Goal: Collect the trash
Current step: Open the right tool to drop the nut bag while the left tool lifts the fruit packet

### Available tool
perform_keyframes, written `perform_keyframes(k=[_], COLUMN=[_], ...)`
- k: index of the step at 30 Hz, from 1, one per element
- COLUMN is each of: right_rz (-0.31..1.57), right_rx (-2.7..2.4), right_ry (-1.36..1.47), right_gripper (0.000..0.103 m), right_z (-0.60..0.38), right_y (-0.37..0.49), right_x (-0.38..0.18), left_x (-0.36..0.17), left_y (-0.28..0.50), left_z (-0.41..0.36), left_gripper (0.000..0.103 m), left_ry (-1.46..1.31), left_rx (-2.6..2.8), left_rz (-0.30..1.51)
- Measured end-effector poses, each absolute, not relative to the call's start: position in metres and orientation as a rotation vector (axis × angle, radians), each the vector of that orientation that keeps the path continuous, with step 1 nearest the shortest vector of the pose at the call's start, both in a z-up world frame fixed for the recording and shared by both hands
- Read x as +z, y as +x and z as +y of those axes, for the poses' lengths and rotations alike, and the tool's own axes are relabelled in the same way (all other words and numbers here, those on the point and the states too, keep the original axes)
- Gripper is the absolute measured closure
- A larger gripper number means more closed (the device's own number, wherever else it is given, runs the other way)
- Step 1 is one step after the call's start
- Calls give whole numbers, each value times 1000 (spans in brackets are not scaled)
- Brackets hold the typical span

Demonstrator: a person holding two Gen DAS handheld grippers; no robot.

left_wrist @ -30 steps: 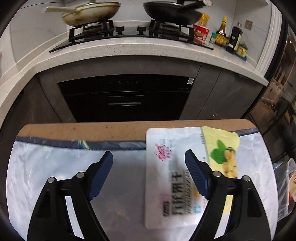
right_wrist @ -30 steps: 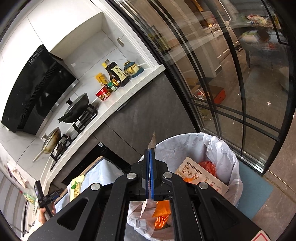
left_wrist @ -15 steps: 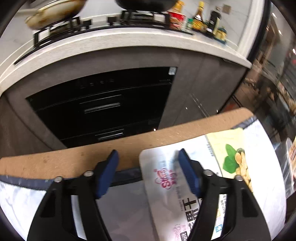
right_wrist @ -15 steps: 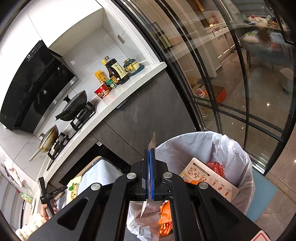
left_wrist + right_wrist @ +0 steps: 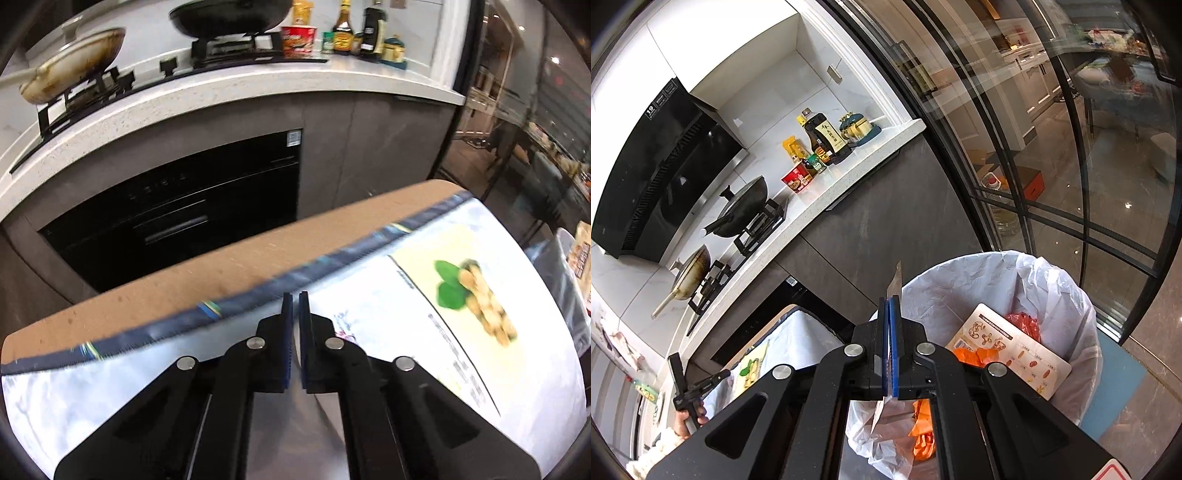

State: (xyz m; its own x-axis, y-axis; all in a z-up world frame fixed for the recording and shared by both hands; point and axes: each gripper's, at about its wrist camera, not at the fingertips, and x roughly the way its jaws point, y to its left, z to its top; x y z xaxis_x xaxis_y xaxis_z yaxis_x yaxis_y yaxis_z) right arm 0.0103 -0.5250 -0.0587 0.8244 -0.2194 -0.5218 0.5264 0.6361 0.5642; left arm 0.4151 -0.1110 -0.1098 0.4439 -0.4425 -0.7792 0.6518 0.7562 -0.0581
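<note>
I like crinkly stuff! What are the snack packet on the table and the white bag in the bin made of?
The snack packet looks like thin glossy plastic film: flat, printed, with a light sheen. The bin liner looks like very thin, semi-translucent white plastic: it wrinkles and drapes over the rim. Both would probably crinkle.

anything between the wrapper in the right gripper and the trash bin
Nothing visible. The right gripper is shut on the thin pale wrapper over the open mouth of the round white-lined trash bin; only orange plastic and a printed packet lie inside.
</note>
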Motion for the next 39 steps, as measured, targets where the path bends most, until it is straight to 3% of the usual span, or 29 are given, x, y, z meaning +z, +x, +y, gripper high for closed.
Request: perform_keyframes(k=[18,32,39], right_rz=[393,394,447], right_rx=[-437,-423,-475], right_ry=[753,708,717], right_gripper=[101,101,101], right_z=[-527,-529,-543], right_y=[-17,-35,-34], right_x=[-22,4,-15], left_x=[-7,92,91], left_y=[242,158,141], left_z=[-183,-295,-361], left_gripper=[103,103,103], left_ry=[226,207,217], left_rx=[-870,-1084,-1163], left_rz=[841,670,665])
